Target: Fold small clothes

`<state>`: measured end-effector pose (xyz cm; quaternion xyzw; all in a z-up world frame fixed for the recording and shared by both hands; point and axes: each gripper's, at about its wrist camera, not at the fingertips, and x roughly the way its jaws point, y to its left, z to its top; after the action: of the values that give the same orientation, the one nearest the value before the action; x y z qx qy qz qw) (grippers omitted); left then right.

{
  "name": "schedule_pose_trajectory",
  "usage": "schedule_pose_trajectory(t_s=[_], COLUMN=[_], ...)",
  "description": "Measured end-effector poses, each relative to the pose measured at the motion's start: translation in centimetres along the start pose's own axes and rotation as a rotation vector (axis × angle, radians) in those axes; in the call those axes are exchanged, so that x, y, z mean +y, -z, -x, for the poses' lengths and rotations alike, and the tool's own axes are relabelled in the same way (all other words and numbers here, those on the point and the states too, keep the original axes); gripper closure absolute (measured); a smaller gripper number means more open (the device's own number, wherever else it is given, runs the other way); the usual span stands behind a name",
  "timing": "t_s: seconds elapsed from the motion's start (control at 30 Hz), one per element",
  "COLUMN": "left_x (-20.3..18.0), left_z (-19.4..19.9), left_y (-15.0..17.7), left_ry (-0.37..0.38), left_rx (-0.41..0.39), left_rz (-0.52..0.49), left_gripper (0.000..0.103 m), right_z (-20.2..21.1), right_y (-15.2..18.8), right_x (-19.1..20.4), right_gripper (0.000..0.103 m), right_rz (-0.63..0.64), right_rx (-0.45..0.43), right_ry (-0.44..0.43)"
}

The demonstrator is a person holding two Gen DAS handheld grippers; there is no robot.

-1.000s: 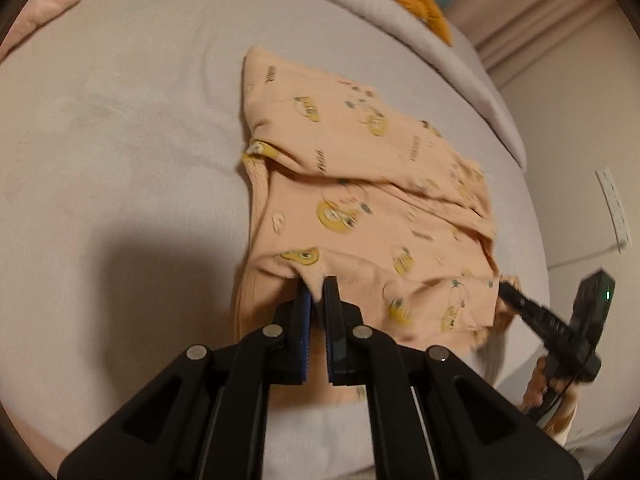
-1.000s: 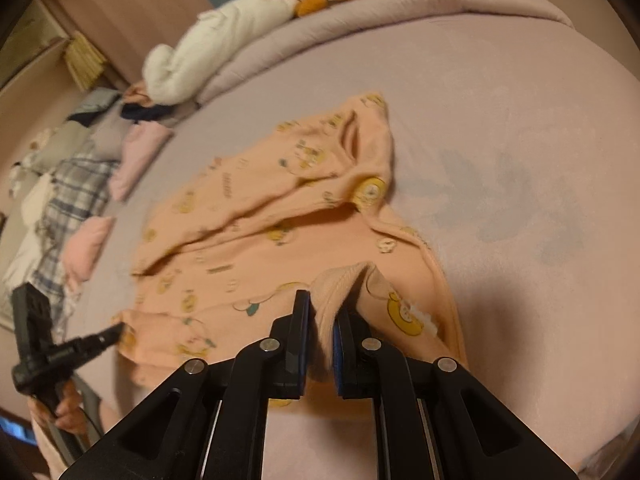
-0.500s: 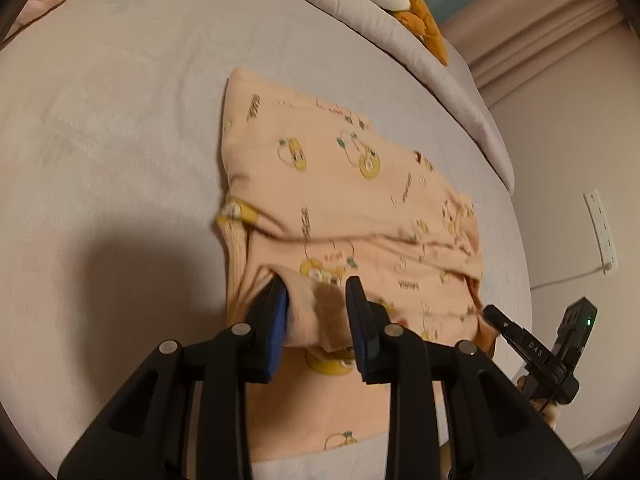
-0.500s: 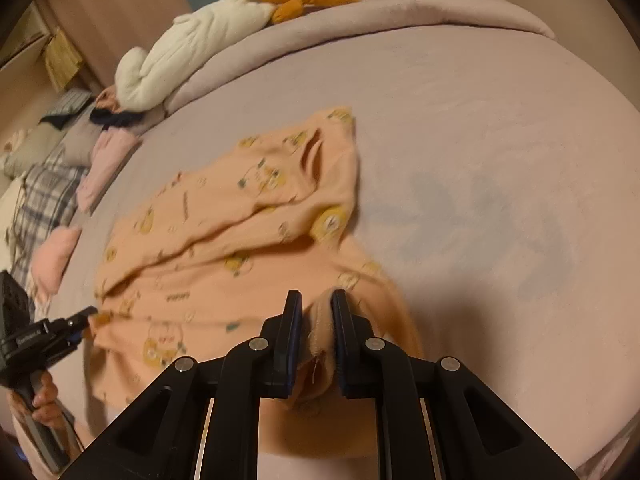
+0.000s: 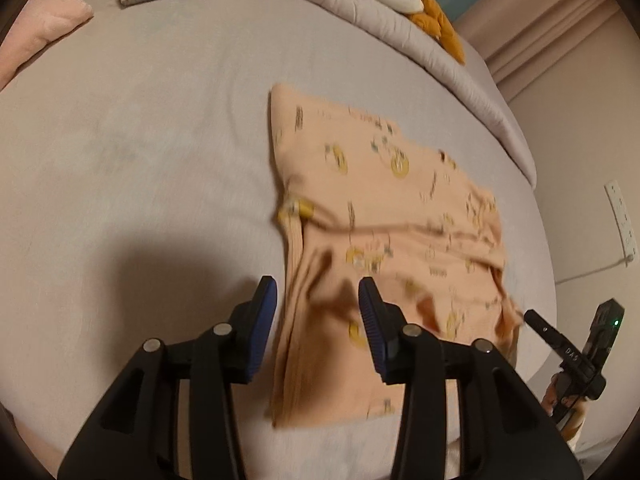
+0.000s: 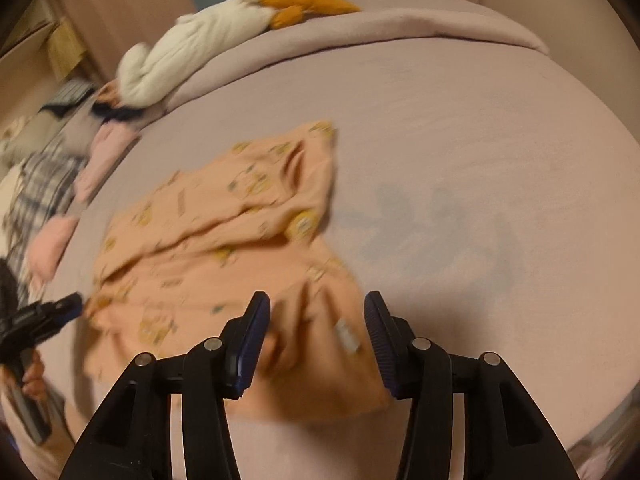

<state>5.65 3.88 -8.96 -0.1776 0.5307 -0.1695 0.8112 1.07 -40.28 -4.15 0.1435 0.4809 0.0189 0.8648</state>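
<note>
A small peach garment with yellow cartoon prints (image 5: 384, 216) lies partly folded on the mauve bed (image 5: 140, 152). It also shows in the right wrist view (image 6: 224, 248). My left gripper (image 5: 316, 300) is open and empty, just above the garment's near left edge. My right gripper (image 6: 316, 312) is open and empty, above the garment's near right corner, where a white label (image 6: 347, 335) shows. Each gripper appears at the edge of the other's view.
A white and orange plush toy (image 6: 224, 36) lies on the rolled duvet at the bed's far end. Folded pink and plaid clothes (image 6: 52, 200) sit along the left side in the right wrist view. A wall and power socket (image 5: 620, 216) lie beyond the bed's right edge.
Both grippers have opened and let go of the garment's folded hem, which now lies on the bed. Both have drawn back slightly from the cloth.
</note>
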Motion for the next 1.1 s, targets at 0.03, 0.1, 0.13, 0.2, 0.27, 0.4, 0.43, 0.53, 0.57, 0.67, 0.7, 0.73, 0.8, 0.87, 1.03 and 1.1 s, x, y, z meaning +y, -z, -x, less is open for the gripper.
schedule_pose_trajectory(t_s=[0.03,0.1,0.13,0.2,0.27,0.4,0.43,0.53,0.57,0.67,0.7,0.73,0.8,0.87,1.03,1.1], left_x=[-0.1,-0.4,-0.6,-1.0,-1.2,-1.1,-1.1,-1.3,-1.5,-2.1,-2.2,-2.4,-2.5,-2.6,-2.0,-1.7], left_z=[0.1,0.3,0.3,0.3,0.0,-0.9,-1.3,-2.3,-2.6,-3.7,-3.8,-4.0,-4.1,-4.0,-2.8,-2.2], left_y=[0.6,1.5,1.9,2.5,2.8,3.0,3.1,3.1,3.0,1.9,1.5,0.9,-0.1,-1.0,-2.5,-2.7], left_ry=[0.006,0.005,0.002,-0.004,-0.010,-0.021,-0.014,0.006,0.015,0.006,0.002,0.004,0.012,-0.005,-0.025,-0.038], left_rx=[0.014,0.035,0.039,0.043,0.048,0.072,0.084,0.105,0.100,0.068,0.055,0.032,-0.005,-0.034,-0.087,-0.101], left_rz=[-0.011,-0.037,-0.048,-0.076,-0.086,-0.090,-0.091,-0.096,-0.094,-0.093,-0.088,-0.080,-0.063,-0.053,-0.035,-0.037], left_gripper=[0.061,0.061,0.061,0.063,0.063,0.085,0.087,0.091,0.091,0.092,0.091,0.091,0.091,0.091,0.082,0.067], right_z=[0.1,0.2,0.2,0.0,-0.8,-4.0,-4.8,-5.8,-6.2,-6.5,-6.6,-6.5,-6.5,-6.3,-4.6,-3.8], right_y=[0.3,1.0,1.4,2.0,2.2,2.3,2.2,1.4,0.9,-0.6,-1.1,-1.6,-2.5,-3.2,-3.7,-3.7], right_x=[0.5,1.4,1.9,2.7,3.5,4.5,4.7,5.4,5.5,5.6,5.6,5.5,5.3,4.8,3.1,2.3], right_gripper=[0.054,0.054,0.054,0.054,0.054,0.054,0.054,0.062,0.068,0.073,0.073,0.073,0.073,0.073,0.073,0.073], right_rz=[0.018,0.046,0.059,0.084,0.100,0.113,0.113,0.129,0.122,0.094,0.085,0.072,0.049,0.029,0.001,-0.012], right_rx=[0.011,0.030,0.041,0.062,0.085,0.160,0.173,0.155,0.150,0.126,0.111,0.095,0.062,0.030,-0.026,-0.042], right_ry=[-0.017,-0.041,-0.052,-0.082,-0.104,-0.095,-0.101,-0.125,-0.135,-0.177,-0.185,-0.184,-0.182,-0.160,-0.110,-0.086])
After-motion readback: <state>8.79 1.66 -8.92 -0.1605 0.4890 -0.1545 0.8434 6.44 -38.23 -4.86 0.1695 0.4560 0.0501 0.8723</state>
